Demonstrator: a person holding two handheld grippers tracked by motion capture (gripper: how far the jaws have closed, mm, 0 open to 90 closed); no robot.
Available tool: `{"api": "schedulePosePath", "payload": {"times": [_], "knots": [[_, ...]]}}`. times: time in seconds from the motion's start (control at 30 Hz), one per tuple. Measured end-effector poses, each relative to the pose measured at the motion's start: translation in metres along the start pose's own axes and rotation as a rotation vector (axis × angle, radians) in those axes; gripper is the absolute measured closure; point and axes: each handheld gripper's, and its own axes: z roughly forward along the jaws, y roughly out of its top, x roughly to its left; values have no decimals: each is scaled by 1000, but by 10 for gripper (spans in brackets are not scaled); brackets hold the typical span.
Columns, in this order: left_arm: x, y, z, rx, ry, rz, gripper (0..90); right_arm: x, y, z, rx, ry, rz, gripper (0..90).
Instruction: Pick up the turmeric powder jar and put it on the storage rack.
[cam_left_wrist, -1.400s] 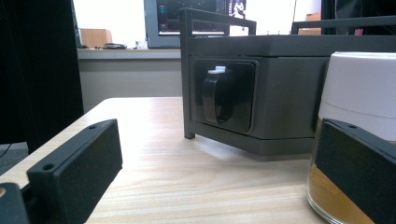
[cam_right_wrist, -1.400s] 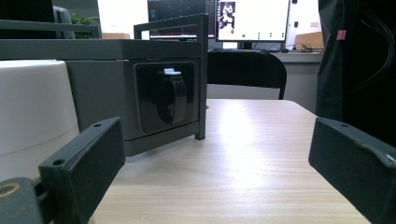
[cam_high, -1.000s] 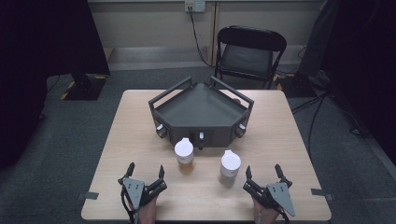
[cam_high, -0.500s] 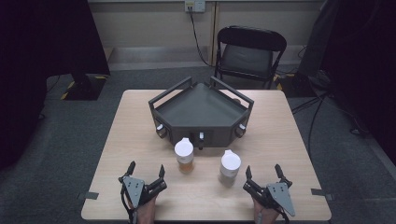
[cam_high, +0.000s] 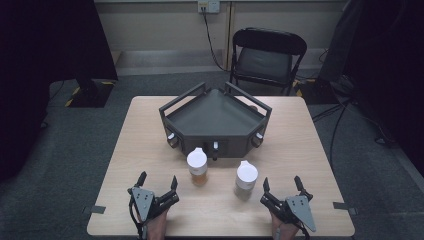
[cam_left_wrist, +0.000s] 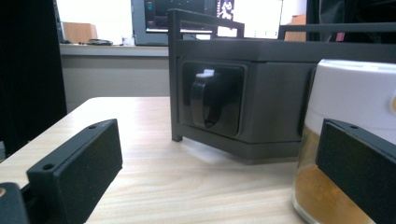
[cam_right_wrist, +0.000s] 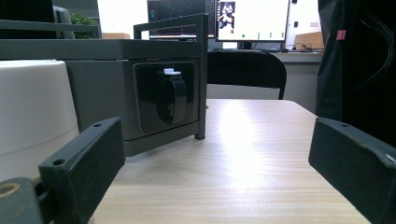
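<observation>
Two white-capped jars stand on the wooden table (cam_high: 310, 145). The left jar (cam_high: 197, 166) holds orange-brown powder and shows close at the right of the left gripper view (cam_left_wrist: 345, 140). The right jar (cam_high: 246, 179) looks paler; its cap fills the left edge of the right gripper view (cam_right_wrist: 32, 112). Behind them sits a dark grey three-sided rack (cam_high: 215, 117) with knobs (cam_left_wrist: 210, 100) (cam_right_wrist: 170, 95) on its faces. My left gripper (cam_high: 157, 180) rests open near the front edge, left of the orange jar. My right gripper (cam_high: 282, 183) rests open, right of the pale jar. Nothing is between either pair of jaws.
A black folding chair (cam_high: 267, 57) stands beyond the table's far edge. Cables and dark stands (cam_high: 85, 50) lie on the grey floor at both sides. Tape marks (cam_high: 97, 209) stick at the table's front corners. Monitors (cam_right_wrist: 252, 21) glow in the background.
</observation>
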Motion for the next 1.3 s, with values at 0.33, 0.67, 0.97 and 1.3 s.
{"api": "schedulePosePath", "payload": {"times": [0.33,0.67,0.97,1.3], "knots": [[2,8,5,8,-48,-23,0,0,0,0,0,-1,0,23],[-2,13,9,3,-81,-26,0,0,0,0,0,-1,0,23],[-4,23,13,-3,-131,-39,1,0,0,0,0,-2,-1,23],[-11,32,17,5,-161,-31,14,1,0,0,0,-7,-1,22]]}}
